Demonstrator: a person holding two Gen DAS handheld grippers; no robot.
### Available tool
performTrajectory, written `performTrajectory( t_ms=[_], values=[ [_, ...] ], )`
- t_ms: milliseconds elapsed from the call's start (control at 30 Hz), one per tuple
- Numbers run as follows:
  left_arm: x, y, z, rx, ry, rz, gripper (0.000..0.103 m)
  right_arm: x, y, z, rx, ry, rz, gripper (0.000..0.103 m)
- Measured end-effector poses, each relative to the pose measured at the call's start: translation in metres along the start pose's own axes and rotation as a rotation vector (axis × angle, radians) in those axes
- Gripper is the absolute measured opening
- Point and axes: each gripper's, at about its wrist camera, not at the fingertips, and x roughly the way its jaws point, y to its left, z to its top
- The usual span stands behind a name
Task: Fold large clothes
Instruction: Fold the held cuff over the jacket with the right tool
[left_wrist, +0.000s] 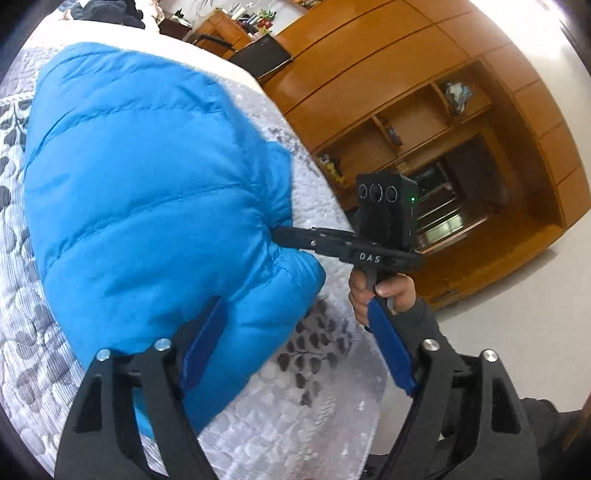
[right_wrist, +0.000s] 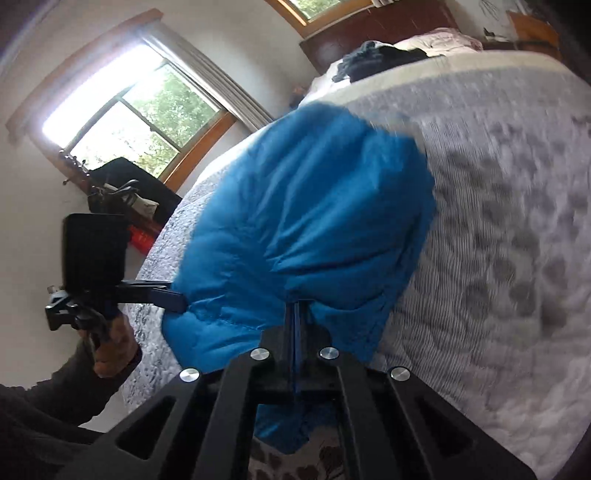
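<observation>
The puffy bright-blue quilted down jacket (left_wrist: 147, 192) is laid on a grey-and-white leaf-print quilted bedspread (left_wrist: 314, 424), long axis running away toward the far end of the bed. The left gripper (left_wrist: 295, 347) is spread wide, 1 blue pad (left_wrist: 201, 347) pressed on the near hem, the other off the fabric. To the right, the right gripper (right_wrist: 297, 314) is pinched onto a fold at the jacket's near edge, so it's the nearer, engaged one; next lift prob. goes away from the person.
</observation>
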Motion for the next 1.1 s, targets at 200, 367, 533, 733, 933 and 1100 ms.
performTrajectory(
  t_ms=[200,367,533,733,933,1100],
  values=[
    [-0.002,0.008,-0.004,-0.017,-0.008,0.040,0.068,0.013,-0.014,-0.004,0.046,-0.015,0.064,0.000],
    [-0.036,-0.026,-0.008,0.050,-0.086,0.007,0.087,-0.035,0.019,0.039,-0.026,-0.070,0.058,0.002],
    [-0.046,-0.013,-0.009,-0.010,-0.107,-0.020,0.089,0.000,0.038,0.110,-0.059,-0.023,0.004,0.006],
    [-0.035,0.009,-0.011,-0.066,-0.074,-0.038,0.090,0.070,-0.012,0.132,0.067,0.086,-0.069,0.000],
    [-0.054,0.015,-0.014,-0.101,-0.105,-0.083,0.092,0.059,-0.042,0.113,0.146,0.060,-0.007,0.000],
    [-0.094,0.035,-0.027,-0.153,-0.200,0.024,0.100,-0.009,-0.017,0.118,0.121,-0.047,0.035,0.039]
  ],
)
